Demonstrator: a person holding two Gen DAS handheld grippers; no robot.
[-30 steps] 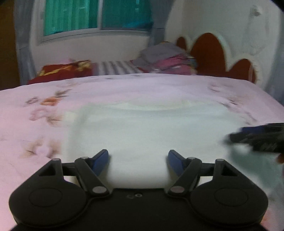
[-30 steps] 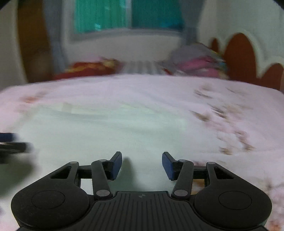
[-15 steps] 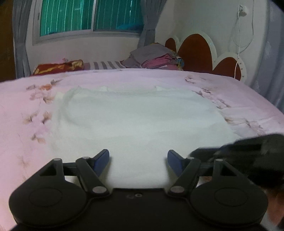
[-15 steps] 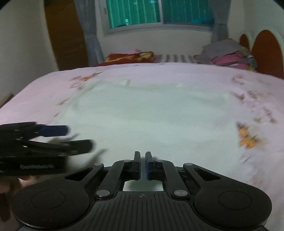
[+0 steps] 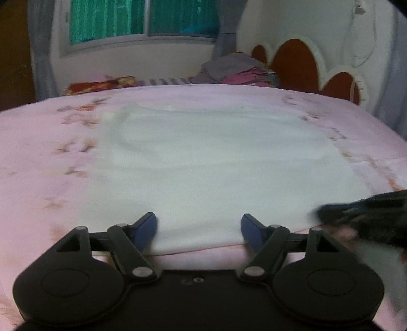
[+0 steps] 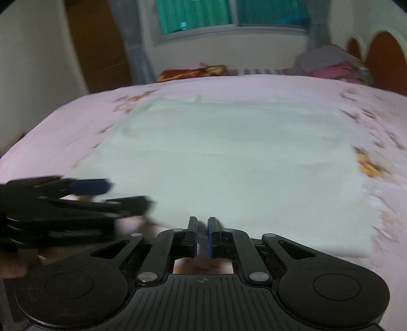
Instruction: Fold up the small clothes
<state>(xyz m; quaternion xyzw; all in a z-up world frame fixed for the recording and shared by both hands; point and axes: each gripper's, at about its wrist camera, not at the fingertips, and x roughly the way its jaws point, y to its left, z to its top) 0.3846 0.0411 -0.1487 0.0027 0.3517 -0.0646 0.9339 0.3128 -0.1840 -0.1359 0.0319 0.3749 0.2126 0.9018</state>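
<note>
A white garment [image 5: 216,163] lies spread flat on the pink flowered bedsheet [image 5: 38,152]. My left gripper [image 5: 198,224] hovers over the garment's near hem. Its jaws stand wide and are opening slightly; the hem lies between the blue pads [image 5: 145,226] untouched. In the right wrist view the garment [image 6: 241,152] fills the middle. My right gripper [image 6: 202,221] is shut, pads together on the near hem. The left gripper [image 6: 122,194] shows blurred at the left of that view. The right gripper [image 5: 323,210] is blurred at the right edge of the left wrist view.
A pile of folded clothes [image 5: 236,71] and a red patterned pillow [image 5: 101,84] lie at the far end of the bed. A scalloped red headboard [image 5: 300,66] stands at the right. A window [image 5: 142,20] is behind, a wooden door [image 6: 99,51] at the left.
The right gripper closed from open to shut at the near hem. Both grippers drew back toward the front edge of the garment, and the two now sit close side by side.
</note>
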